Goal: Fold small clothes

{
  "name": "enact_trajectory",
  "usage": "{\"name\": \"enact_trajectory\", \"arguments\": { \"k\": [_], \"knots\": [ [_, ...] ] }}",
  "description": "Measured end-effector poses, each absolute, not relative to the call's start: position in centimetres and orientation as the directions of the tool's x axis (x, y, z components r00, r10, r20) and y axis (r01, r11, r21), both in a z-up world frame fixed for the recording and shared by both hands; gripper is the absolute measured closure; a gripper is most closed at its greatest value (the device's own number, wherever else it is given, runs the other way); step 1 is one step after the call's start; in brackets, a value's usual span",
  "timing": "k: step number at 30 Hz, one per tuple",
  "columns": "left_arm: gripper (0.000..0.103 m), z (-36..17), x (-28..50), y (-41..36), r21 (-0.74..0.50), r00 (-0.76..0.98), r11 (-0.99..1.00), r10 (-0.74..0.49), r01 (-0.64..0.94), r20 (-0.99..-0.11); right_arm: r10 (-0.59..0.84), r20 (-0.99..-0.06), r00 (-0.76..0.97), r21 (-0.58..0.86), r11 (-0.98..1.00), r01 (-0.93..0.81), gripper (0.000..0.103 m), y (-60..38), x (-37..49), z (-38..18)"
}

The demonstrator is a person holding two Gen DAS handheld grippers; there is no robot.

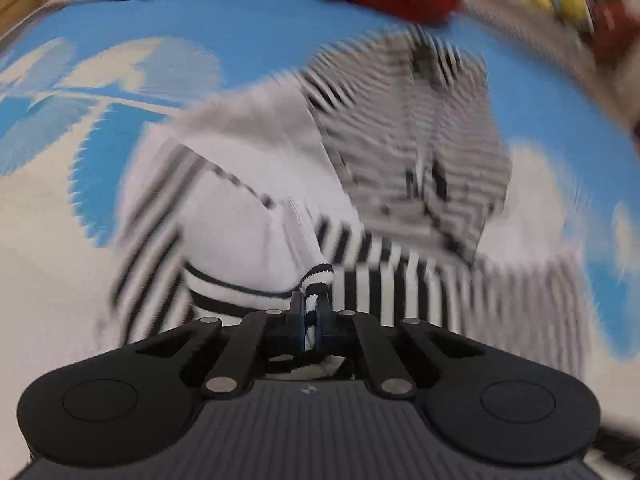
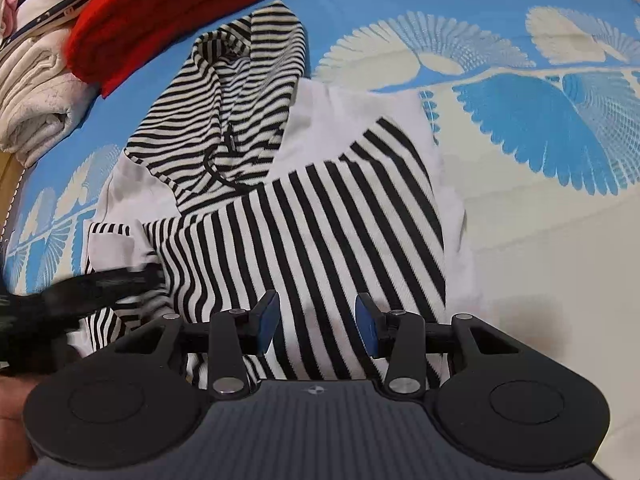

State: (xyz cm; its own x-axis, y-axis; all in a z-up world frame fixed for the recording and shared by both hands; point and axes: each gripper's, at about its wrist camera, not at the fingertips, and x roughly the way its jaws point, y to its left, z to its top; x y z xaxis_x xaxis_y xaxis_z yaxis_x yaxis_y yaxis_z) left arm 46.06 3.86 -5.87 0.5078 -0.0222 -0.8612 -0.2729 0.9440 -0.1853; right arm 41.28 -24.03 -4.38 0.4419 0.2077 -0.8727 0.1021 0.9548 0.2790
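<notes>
Striped hooded top (image 2: pixel 304 208) lies spread on blue patterned bedspread (image 2: pixel 520 128), red garment (image 2: pixel 168 12) beyond hood

Left gripper (image 1: pixel 311 312) clenched on bunched striped edge at garment's side; right gripper (image 2: pixel 316 322) released, jaws apart over lower striped panel, nothing pinched

Advice: keep left pinch firm, carry edge across smoothly; drop right onto hem before closing

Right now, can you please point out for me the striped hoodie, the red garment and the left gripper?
striped hoodie (image 2: pixel 320 216): right wrist view, on its striped body.
red garment (image 2: pixel 168 12): right wrist view, on the middle of the folded knit.
left gripper (image 1: pixel 311 312): left wrist view, between its fingertips, shut on striped fabric.
</notes>
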Motion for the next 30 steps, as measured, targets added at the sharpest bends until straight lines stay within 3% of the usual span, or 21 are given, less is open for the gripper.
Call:
{"name": "enact_trajectory", "arguments": {
  "k": [5, 10, 14, 19, 22, 25, 27, 28, 29, 30],
  "knots": [
    [0.095, -0.2, 40.9, 7.0, -0.313, 0.631, 0.876, -0.013, -0.366, -0.776, 0.200, -0.876, 0.438, 0.270, 0.957, 0.103, 0.059, -23.5, 41.1, -4.6],
    [0.084, -2.8, 37.0, 12.4, -0.424, 0.517, 0.707, -0.097, -0.566, -0.851, 0.167, -0.901, 0.400, 0.232, 0.965, 0.120, 0.059, -22.9, 40.7, -5.4],
    [0.063, -4.8, 37.2, 16.8, -0.476, 0.484, 0.595, -0.161, -0.647, -0.860, 0.156, -0.911, 0.382, 0.221, 0.966, 0.131, 0.059, -22.9, 40.3, -5.7],
    [0.061, -7.4, 39.1, 19.2, -0.493, 0.442, 0.548, -0.235, -0.676, -0.866, 0.151, -0.903, 0.402, 0.225, 0.964, 0.142, 0.059, -23.4, 40.2, -4.9],
    [0.061, -8.0, 39.9, 19.3, -0.393, 0.386, 0.602, -0.149, -0.695, -0.910, 0.146, -0.900, 0.410, 0.225, 0.963, 0.149, 0.059, -23.7, 40.3, -4.5],
    [0.061, -8.4, 40.4, 19.2, -0.373, 0.377, 0.639, -0.138, -0.673, -0.916, 0.144, -0.899, 0.413, 0.222, 0.964, 0.147, 0.059, -23.8, 40.4, -4.4],
    [0.063, -8.5, 41.1, 18.5, -0.372, 0.378, 0.687, -0.151, -0.624, -0.913, 0.141, -0.901, 0.411, 0.218, 0.965, 0.148, 0.059, -23.9, 40.5, -4.5],
    [0.071, -8.3, 41.2, 18.0, -0.357, 0.381, 0.713, -0.136, -0.604, -0.915, 0.139, -0.902, 0.408, 0.218, 0.964, 0.154, 0.059, -24.0, 40.5, -4.6],
    [0.099, -7.8, 41.1, 17.6, -0.334, 0.386, 0.745, -0.111, -0.578, -0.916, 0.139, -0.903, 0.406, 0.220, 0.963, 0.158, 0.059, -24.0, 40.5, -4.7],
    [0.103, -6.9, 41.1, 16.9, -0.285, 0.396, 0.791, -0.058, -0.542, -0.916, 0.138, -0.904, 0.404, 0.219, 0.962, 0.162, 0.059, -24.1, 40.6, -4.8]
  ]
}}
